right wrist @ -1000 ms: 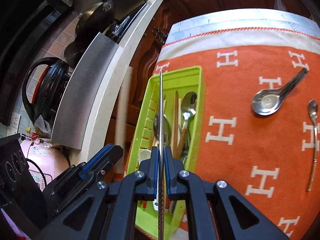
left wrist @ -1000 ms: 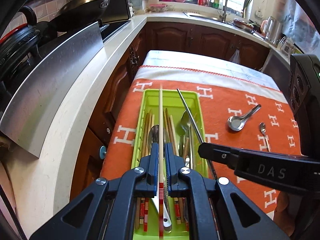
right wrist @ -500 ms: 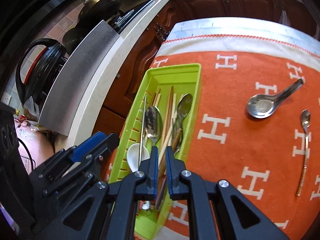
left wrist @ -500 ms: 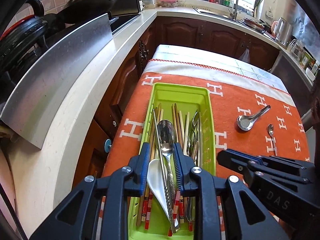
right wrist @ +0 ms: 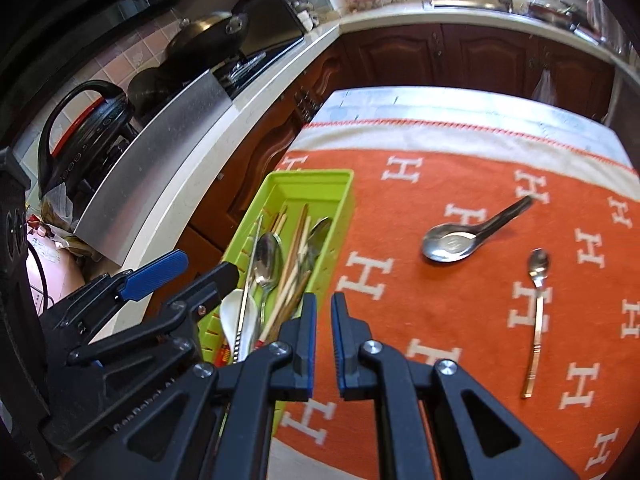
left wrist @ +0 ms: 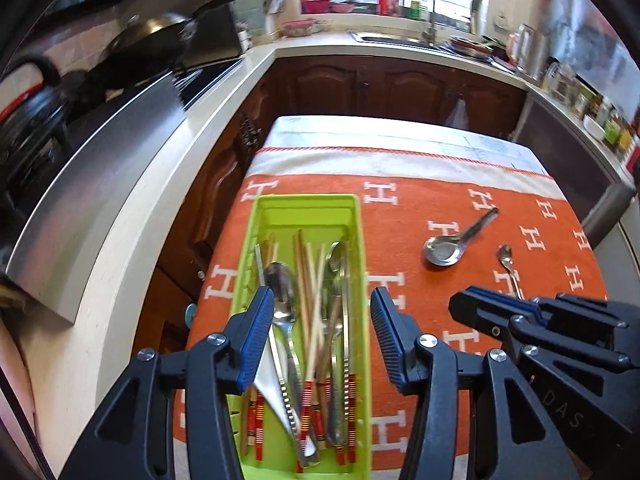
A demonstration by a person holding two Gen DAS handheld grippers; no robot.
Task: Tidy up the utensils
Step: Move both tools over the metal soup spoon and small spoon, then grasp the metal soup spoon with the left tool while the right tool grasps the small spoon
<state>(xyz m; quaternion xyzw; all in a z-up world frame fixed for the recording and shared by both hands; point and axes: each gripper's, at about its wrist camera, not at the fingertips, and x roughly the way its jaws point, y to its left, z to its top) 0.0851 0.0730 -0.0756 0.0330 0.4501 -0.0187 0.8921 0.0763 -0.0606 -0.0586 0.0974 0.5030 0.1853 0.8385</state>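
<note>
A lime-green tray lies at the left of the orange cloth. It holds several chopsticks, metal spoons and a white ceramic spoon. My left gripper hovers over the tray's near half. Its jaws are opening and nothing is between them. My right gripper hangs just right of the tray over the cloth, with its pads nearly together and empty. A steel soup spoon and a small gold-handled spoon lie loose on the cloth to the right.
A pale counter runs along the left with a steel splash panel, a black pan and a black cooker. Dark wooden cabinets and a sink stand beyond the table's far edge.
Both grippers let go of the chopsticks they held, which now lie in the tray. Both pulled back and up, and the left jaws spread wide.
</note>
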